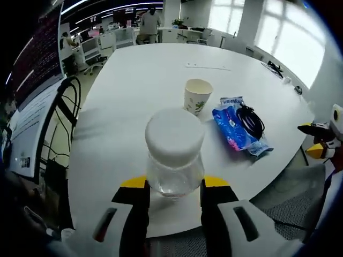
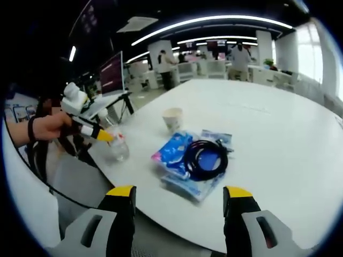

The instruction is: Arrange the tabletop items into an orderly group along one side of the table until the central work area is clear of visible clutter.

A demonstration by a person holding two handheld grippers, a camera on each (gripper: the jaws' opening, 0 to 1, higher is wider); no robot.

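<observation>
Presently, left gripper [image 1: 174, 184]: jaws closed against the sides of a clear jar [image 1: 174, 160] with a white lid [image 1: 174, 135], yellow tips pressing its lower body. Whether the jar rests on the white table [image 1: 134, 85] or sits slightly off it cannot be told. It is close to the table's near edge.

Beyond the jar, toward the table's middle: a paper cup [image 1: 198, 96] standing upright, open mouth up, leaf print on its side. Just beside the cup, a blue plastic packet [image 1: 236, 128] lying flat, with a coil of black cable [image 1: 251, 121] resting on top of it. A thin flat item lies farther off on the table, too small to identify.

Right gripper [image 2: 179, 201]: jaws spread wide, nothing between them, held off the table's edge and facing the packet [image 2: 174, 152] and cable coil [image 2: 206, 158], which lie near that edge. The cup [image 2: 172, 119] stands behind the packet. In the right gripper view the left gripper [image 2: 99, 134] is seen at the jar [image 2: 118, 147], held by a person's hand [image 2: 45, 127].

Background: office desks, monitors, people standing, windows.
</observation>
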